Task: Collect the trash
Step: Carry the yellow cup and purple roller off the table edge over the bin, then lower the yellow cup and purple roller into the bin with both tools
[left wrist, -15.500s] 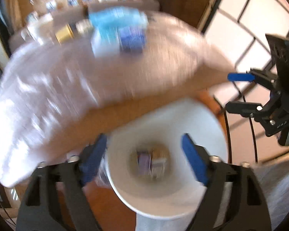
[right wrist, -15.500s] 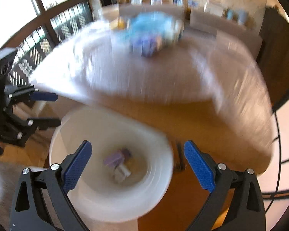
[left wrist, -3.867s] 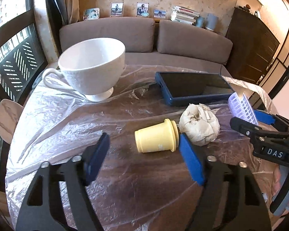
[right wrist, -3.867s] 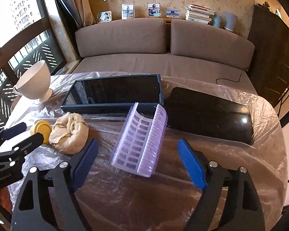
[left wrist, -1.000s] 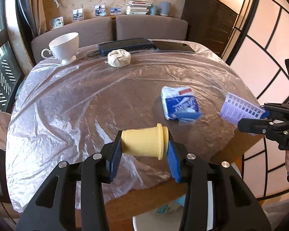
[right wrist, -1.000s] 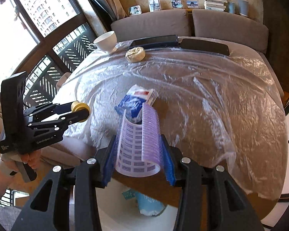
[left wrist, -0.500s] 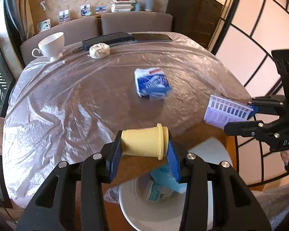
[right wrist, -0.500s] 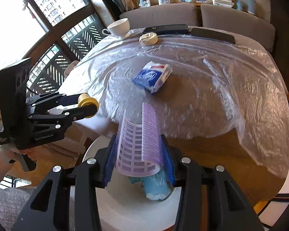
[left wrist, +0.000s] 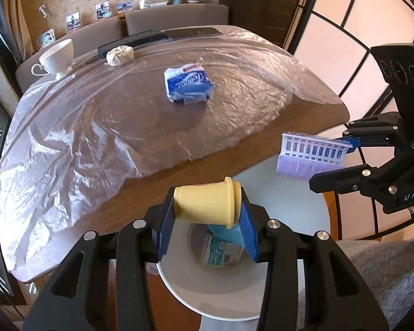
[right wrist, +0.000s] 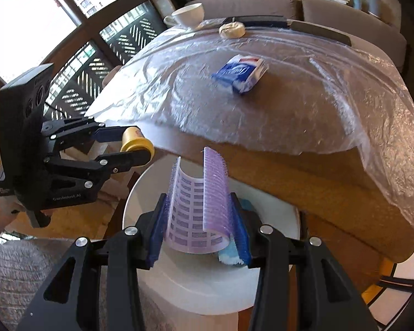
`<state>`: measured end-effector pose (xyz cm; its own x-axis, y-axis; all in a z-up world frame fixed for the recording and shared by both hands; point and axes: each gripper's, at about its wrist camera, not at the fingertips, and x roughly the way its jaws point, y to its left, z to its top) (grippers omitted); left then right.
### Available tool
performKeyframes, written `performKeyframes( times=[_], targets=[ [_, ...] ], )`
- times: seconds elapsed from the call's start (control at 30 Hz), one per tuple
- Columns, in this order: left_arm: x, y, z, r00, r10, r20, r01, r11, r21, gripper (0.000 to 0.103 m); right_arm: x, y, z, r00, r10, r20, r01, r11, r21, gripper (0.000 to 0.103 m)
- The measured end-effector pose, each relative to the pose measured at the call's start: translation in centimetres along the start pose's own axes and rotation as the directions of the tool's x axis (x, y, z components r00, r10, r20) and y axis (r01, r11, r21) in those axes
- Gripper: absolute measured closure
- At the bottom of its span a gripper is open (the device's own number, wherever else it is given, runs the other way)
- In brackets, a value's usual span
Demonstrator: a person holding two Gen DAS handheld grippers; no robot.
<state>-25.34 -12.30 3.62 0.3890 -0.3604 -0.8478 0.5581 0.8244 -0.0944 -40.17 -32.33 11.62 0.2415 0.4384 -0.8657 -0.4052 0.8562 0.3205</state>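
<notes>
Yellow and smooth, the small plastic cup [left wrist: 207,202] lies sideways, pinched in my left gripper [left wrist: 205,220] above the round white bin [left wrist: 298,193]. My right gripper [right wrist: 198,224] clamps a curled lilac bristled sheet [right wrist: 200,207] over that same bin.

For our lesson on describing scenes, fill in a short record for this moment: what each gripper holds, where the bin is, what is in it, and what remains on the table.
left gripper: shut on yellow cup, held sideways above the bin
right gripper: shut on purple tray, above the bin
bin: white, on the floor beside the table edge
in bin: blue and white packaging
table: covered with plastic sheet
left on table: blue packet, paper wad, teacup, two dark tablets at the far edge
</notes>
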Motion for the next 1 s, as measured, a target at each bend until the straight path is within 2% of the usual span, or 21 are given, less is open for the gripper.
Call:
performKeyframes(
  times=[0.43, 1.0],
  targets=[
    [1.8, -1.4, -2.2, 0.996, -0.018, -0.086, 0.022, 0.999, 0.048, 0.059, 2.2, 0.8, -2.7, 0.991, 0.01, -0.131, -0.02, 0.997, -0.073, 0.06],
    [6.5, -1.6, -3.8, 0.98, 0.016, -0.197, 0.006, 0.994, 0.109, 0.059, 6.2, -0.8, -4.4, 0.977, -0.024, -0.213, 0.006, 0.996, -0.087, 0.06]
  ],
)
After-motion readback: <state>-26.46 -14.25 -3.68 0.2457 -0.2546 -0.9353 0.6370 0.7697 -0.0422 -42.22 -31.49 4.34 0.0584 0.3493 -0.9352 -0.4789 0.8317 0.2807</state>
